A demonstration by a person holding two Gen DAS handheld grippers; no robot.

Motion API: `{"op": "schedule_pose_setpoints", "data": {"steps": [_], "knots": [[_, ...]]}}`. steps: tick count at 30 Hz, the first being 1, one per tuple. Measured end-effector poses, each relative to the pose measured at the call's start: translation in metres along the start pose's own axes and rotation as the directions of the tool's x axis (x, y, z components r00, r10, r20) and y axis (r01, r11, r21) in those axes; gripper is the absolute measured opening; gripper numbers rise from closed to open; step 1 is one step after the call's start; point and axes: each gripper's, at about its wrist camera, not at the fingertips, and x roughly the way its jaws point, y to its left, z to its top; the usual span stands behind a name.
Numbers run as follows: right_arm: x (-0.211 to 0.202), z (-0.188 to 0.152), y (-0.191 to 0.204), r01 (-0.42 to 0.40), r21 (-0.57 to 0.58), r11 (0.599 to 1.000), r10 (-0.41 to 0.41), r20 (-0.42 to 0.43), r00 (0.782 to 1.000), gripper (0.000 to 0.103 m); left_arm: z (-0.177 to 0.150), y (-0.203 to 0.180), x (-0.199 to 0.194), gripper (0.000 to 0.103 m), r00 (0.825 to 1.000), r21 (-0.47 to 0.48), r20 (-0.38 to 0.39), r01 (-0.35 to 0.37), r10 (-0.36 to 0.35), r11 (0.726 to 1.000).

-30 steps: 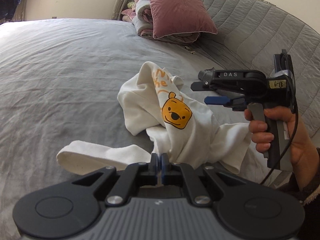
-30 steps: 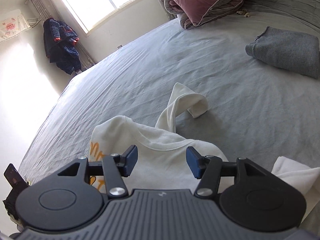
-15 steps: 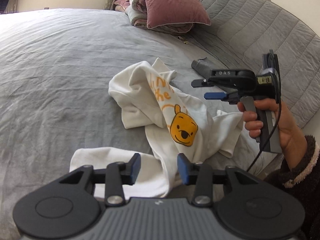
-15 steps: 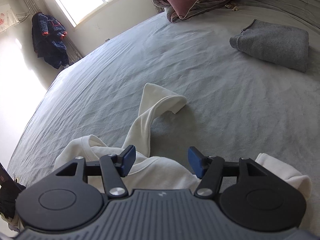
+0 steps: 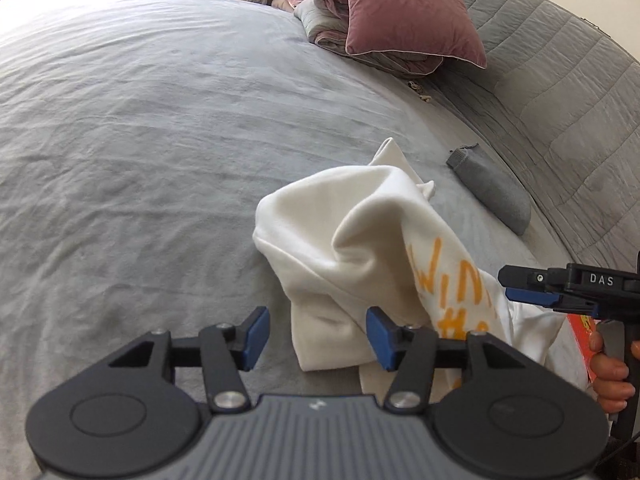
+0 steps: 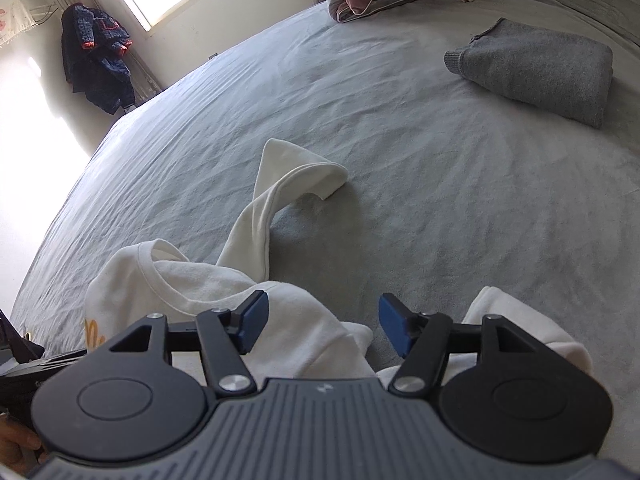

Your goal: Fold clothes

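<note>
A crumpled white shirt with orange lettering (image 5: 360, 248) lies on the grey bed (image 5: 140, 140). My left gripper (image 5: 316, 338) is open and empty, with a fold of the shirt between and just beyond its blue pads. My right gripper (image 6: 322, 326) is open and empty, low over the shirt's body (image 6: 192, 280); it also shows at the right edge of the left wrist view (image 5: 532, 286). One sleeve (image 6: 288, 184) stretches away across the bed. A second white part (image 6: 520, 320) lies by the right finger.
A folded grey garment (image 6: 536, 68) lies on the bed near the quilted grey headboard (image 5: 560, 80). A mauve pillow on rolled bedding (image 5: 400, 12) stands at the head. Dark clothes (image 6: 96, 60) hang by the window.
My left gripper was shut on the shirt a second ago; it has opened and let go, then moved up toward the shirt's bunched top. My right gripper stayed open and dropped lower over the shirt.
</note>
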Motion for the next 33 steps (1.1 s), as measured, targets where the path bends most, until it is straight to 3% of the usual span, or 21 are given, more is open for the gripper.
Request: {"op": "schedule_pose_setpoints", "data": {"steps": [6, 8, 12, 16, 19, 25, 33], "knots": [[0.010, -0.001, -0.002, -0.059, 0.022, 0.998, 0.060, -0.069, 0.996, 0.065, 0.001, 0.002, 0.026, 0.045, 0.999, -0.049, -0.019, 0.042, -0.043, 0.998], [0.014, -0.002, -0.001, -0.045, 0.012, 0.999, 0.045, -0.080, 0.996, 0.065, 0.003, 0.001, 0.028, 0.032, 0.999, -0.057, -0.012, 0.047, -0.048, 0.997], [0.020, -0.005, 0.000, -0.042, -0.011, 0.999, 0.040, -0.104, 0.994, 0.060, 0.004, -0.005, 0.026, 0.016, 0.999, -0.045, 0.013, 0.035, -0.035, 0.998], [0.022, -0.010, 0.003, -0.022, -0.060, 0.998, 0.016, -0.102, 0.995, 0.019, 0.005, -0.019, 0.007, 0.010, 0.996, 0.019, 0.082, -0.025, 0.023, 1.000], [0.016, -0.010, 0.002, -0.027, -0.056, 0.998, 0.024, -0.066, 0.998, 0.011, 0.006, -0.027, -0.016, 0.009, 0.989, 0.073, 0.135, -0.070, 0.060, 0.995], [-0.002, -0.008, 0.009, -0.024, -0.068, 0.997, 0.025, 0.019, 0.999, 0.009, 0.000, -0.033, -0.066, 0.008, 0.962, 0.168, 0.241, -0.175, 0.131, 0.970], [-0.022, -0.009, 0.035, 0.001, -0.135, 0.991, 0.019, 0.147, 0.989, 0.009, -0.009, -0.020, -0.121, 0.008, 0.901, 0.202, 0.357, -0.334, 0.248, 0.921]]}}
